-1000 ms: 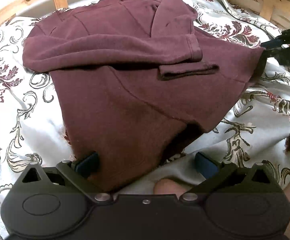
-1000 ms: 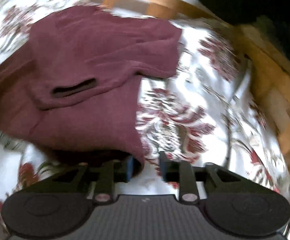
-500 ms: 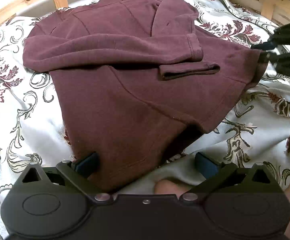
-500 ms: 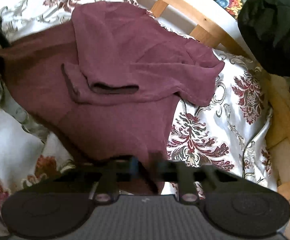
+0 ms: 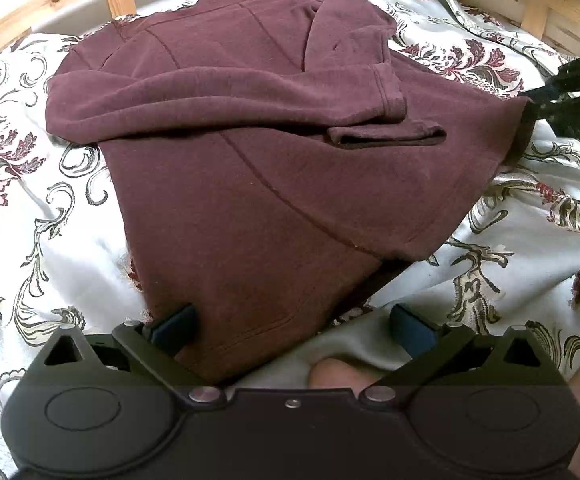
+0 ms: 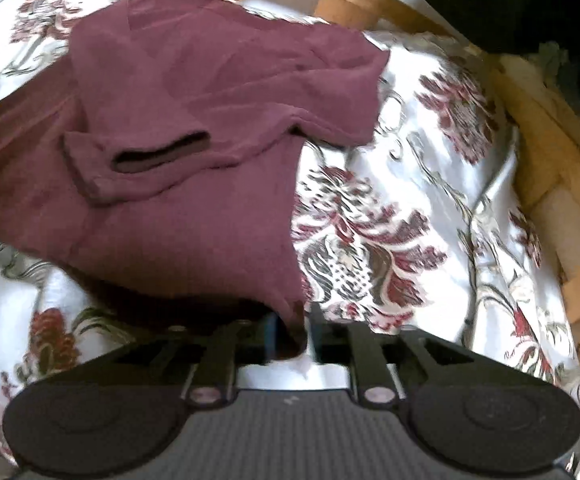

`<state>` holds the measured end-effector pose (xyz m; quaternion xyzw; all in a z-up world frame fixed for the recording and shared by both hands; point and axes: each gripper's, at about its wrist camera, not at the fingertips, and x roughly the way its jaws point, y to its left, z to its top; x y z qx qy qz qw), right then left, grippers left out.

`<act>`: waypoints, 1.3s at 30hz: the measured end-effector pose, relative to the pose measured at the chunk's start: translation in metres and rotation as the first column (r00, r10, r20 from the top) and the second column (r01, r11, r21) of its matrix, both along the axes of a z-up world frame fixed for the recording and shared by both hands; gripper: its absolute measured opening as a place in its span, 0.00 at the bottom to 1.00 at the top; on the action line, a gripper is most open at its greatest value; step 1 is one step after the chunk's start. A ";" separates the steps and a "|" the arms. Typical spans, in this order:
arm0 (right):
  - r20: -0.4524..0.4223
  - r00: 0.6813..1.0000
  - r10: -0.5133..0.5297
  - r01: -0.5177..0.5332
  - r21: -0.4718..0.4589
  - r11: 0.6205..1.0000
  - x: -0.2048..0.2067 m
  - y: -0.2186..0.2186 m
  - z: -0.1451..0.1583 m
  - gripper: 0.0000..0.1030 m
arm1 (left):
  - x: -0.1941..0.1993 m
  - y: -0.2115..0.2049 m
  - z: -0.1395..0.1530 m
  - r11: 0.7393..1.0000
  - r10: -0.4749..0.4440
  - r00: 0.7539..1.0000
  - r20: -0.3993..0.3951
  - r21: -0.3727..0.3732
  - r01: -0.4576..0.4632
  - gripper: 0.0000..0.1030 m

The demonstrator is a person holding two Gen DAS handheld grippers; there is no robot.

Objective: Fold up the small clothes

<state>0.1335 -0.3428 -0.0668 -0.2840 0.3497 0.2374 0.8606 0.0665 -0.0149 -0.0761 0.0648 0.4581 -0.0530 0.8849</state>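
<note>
Lying sleeves-crossed, the maroon sweater [image 5: 274, 184] is pinched by right gripper [image 6: 291, 338]; left gripper [image 5: 290, 322] gapes.

The right wrist view is blurry all over. The right gripper [image 6: 291, 338] is smeared, so its fingertips look fuzzy where the maroon sweater [image 6: 194, 168] corner sits between them. The dark thing [image 6: 501, 4] at the top is cut off, and it is too dark to name. In the left view, the sweater hem hides part of one blue pad [image 5: 176, 322].
</note>
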 end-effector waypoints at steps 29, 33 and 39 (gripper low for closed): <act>0.196 0.934 0.299 -0.248 -0.247 0.937 -0.028 0.042 -0.027 0.59 | -0.002 -0.003 -0.008 0.968 -0.020 0.996 0.085 0.252 -0.002 1.00; 0.202 0.945 0.259 -0.221 -0.190 0.956 -0.022 0.039 -0.018 0.34 | -0.004 -0.007 -0.006 0.952 -0.044 0.993 0.106 0.305 0.010 1.00; 0.190 0.974 0.127 -0.133 0.018 0.991 -0.009 0.024 0.004 0.31 | -0.013 -0.022 -0.004 0.917 -0.138 0.982 0.130 0.392 0.077 0.99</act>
